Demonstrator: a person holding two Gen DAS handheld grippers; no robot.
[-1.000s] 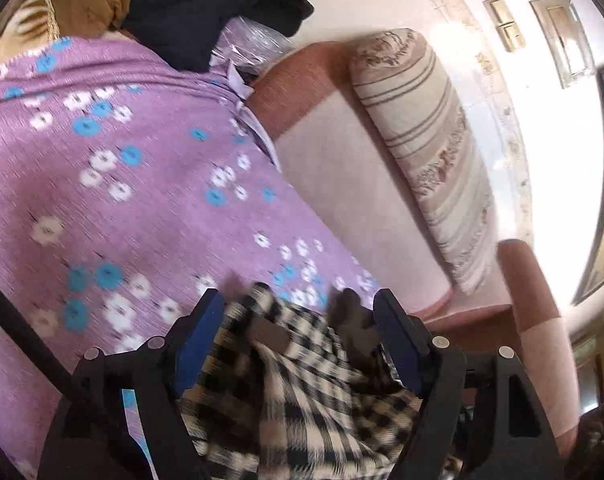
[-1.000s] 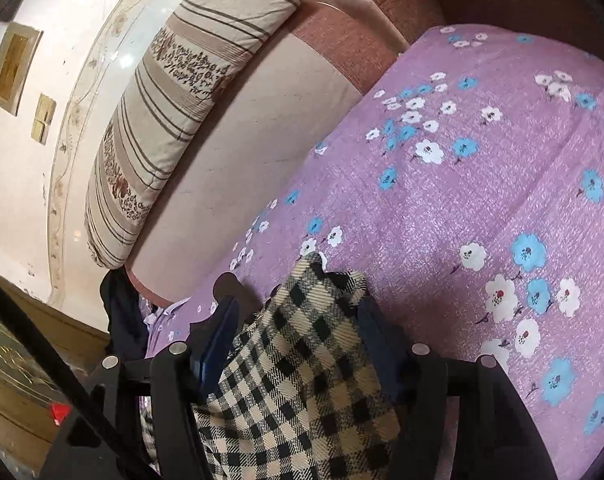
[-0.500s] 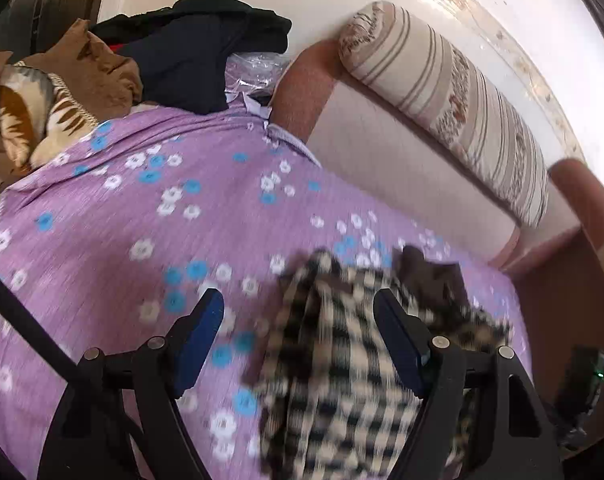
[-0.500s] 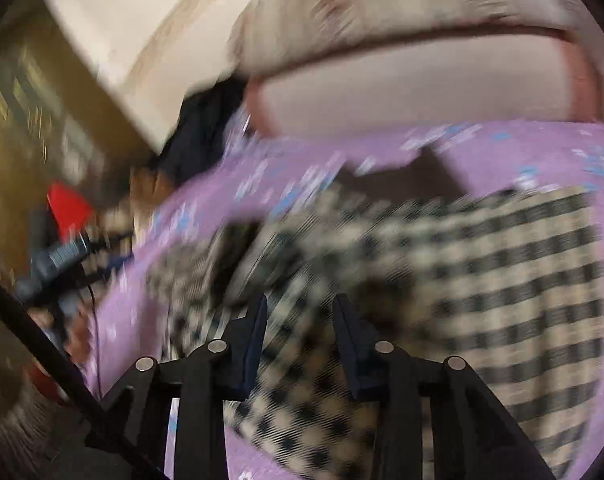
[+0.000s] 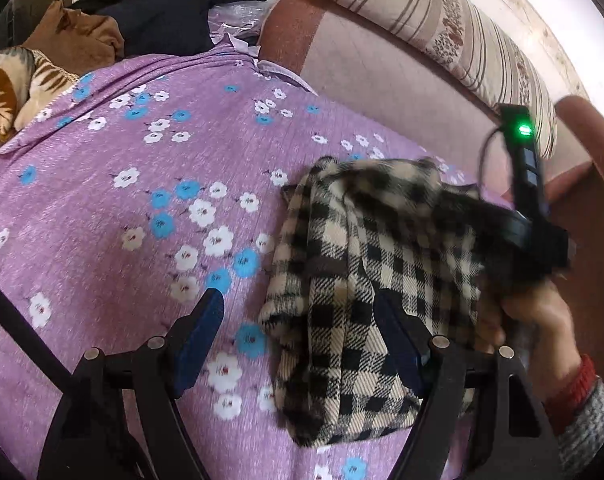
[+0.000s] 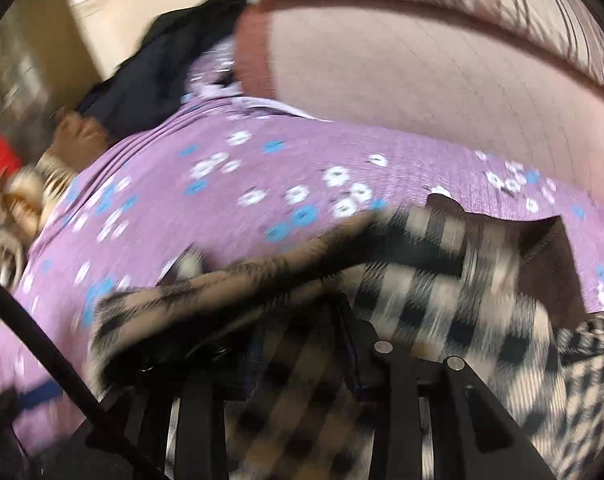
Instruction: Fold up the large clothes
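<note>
— Two grippers seen, yes? How set?
— Left gripper (image 5: pixel 298 344) at lower centre of the left wrist view, blue pads (image 5: pixel 200 330) wide apart, nothing pinched; right pad merely lying over the checked fabric. Right gripper (image 6: pixel 302 344) low in its own view, blurred, jaws just drawn narrower, checked cloth bunched between and over them; appears clamped on that cloth.
— And the checked garment?
— Checked garment (image 5: pixel 366 292), cream and black, folded into a thick bundle on the purple floral sheet (image 5: pixel 114 208), right of centre in the left wrist view. Draped across the lower half of the right wrist view, brown lining showing at right.
— Anything at the right edge of the left view?
— Hand (image 5: pixel 538 316) with a red and grey cuff, gripping the other tool's handle, green light (image 5: pixel 524 130) glowing above it.
— Surroundings?
— Striped bolster (image 5: pixel 446 32) along the upper right, against the pink sofa back (image 5: pixel 382 76). Dark clothes (image 5: pixel 170 4) heaped at upper left, brown cloth (image 5: pixel 78 36) beside them, patterned tan fabric (image 5: pixel 10 92) at far left
</note>
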